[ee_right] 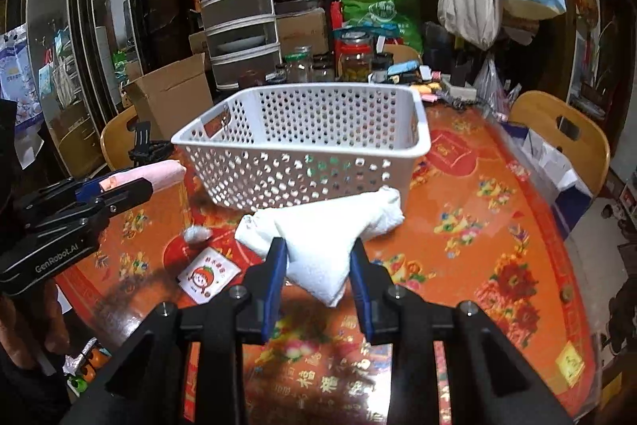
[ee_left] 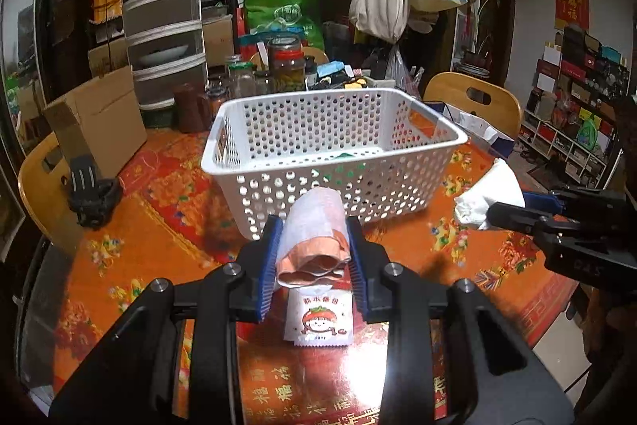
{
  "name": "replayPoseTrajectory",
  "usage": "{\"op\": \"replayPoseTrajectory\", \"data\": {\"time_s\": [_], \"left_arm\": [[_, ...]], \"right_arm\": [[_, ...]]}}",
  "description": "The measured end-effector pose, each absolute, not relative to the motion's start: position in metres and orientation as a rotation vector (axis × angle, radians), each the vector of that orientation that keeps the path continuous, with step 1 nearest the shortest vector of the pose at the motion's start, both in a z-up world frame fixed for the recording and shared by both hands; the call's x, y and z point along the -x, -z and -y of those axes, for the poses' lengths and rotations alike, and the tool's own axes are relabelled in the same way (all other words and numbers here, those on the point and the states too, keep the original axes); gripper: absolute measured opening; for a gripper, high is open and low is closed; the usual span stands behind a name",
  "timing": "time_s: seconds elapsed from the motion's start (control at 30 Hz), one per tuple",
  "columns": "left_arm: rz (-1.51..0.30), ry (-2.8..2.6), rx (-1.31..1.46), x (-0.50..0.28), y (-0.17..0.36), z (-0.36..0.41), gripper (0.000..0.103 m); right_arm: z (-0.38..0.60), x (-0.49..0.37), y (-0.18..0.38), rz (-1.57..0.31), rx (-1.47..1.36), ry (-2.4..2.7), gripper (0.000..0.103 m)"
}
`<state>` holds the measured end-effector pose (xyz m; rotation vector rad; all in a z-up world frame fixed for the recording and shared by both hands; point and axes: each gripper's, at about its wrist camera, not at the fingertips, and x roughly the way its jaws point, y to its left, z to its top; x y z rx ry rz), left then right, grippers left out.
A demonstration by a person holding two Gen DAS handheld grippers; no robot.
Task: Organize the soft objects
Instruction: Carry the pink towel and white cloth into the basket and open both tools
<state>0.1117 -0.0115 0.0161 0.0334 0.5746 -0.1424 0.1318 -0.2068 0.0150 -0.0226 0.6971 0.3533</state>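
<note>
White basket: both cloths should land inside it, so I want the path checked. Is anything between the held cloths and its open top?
Nothing visible blocks either path. The pink cloth in the left gripper and the white cloth in the right gripper face the white basket's near wall.

Each claw (ee_left: 314, 257) has black angular plastic arms, round silver screw heads at the joints and ribbed blue pads on its fingers (ee_left: 267, 265). The left claw (ee_right: 119, 188), at nine o'clock in the right wrist view, bears white "GenRobot.AI" lettering.
</note>
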Motion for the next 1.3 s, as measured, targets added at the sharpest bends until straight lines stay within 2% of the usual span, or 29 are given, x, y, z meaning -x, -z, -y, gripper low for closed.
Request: {"op": "replayPoseTrajectory", "data": {"time_s": [0.43, 0.83, 1.03, 1.3], "left_arm": [[-0.532, 0.162, -0.039, -0.128, -0.062, 0.013, 0.029], [-0.589, 0.178, -0.018, -0.218, -0.111, 0.009, 0.029], [-0.721, 0.155, -0.017, -0.291, -0.099, 0.013, 0.029], [-0.905, 0.105, -0.046, -0.363, -0.049, 0.021, 0.029]], "right_arm": [[0.197, -0.14, -0.046, -0.64, 0.076, -0.343, 0.03], [0.186, -0.22, -0.089, -0.683, 0.098, -0.346, 0.03], [0.175, -0.288, -0.081, -0.798, 0.088, -0.34, 0.03], [0.158, -0.352, -0.028, -0.996, 0.129, -0.315, 0.03]]}}
